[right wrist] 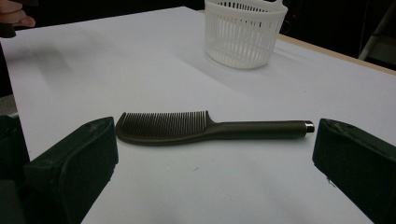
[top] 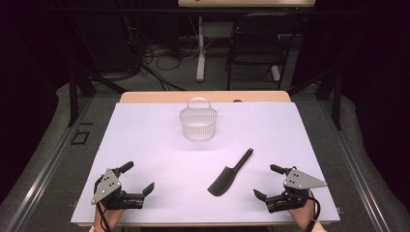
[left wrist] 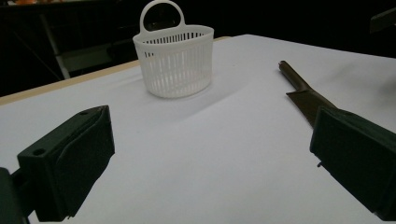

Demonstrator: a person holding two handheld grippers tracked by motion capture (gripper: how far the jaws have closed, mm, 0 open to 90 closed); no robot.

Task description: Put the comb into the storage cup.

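Note:
A dark comb (top: pixel 229 174) lies flat on the white table, handle pointing away toward the far right; in the right gripper view the comb (right wrist: pixel 210 129) lies crosswise just beyond the jaws. A white slatted basket (top: pixel 198 121) with a loop handle stands upright at the far middle, also seen as the basket (left wrist: pixel 173 58) and the basket (right wrist: pixel 243 30). My left gripper (top: pixel 140 176) rests open near the front left corner, nothing between its jaws. My right gripper (top: pixel 269 181) rests open at the front right, a short way right of the comb.
The white table (top: pixel 145 140) has a wooden far edge (top: pixel 159 96). Behind it on the floor stand a black chair (top: pixel 256 43) and a desk leg (top: pixel 200 48) with tangled cables. A hand (right wrist: pixel 16 16) shows at the top left of the right gripper view.

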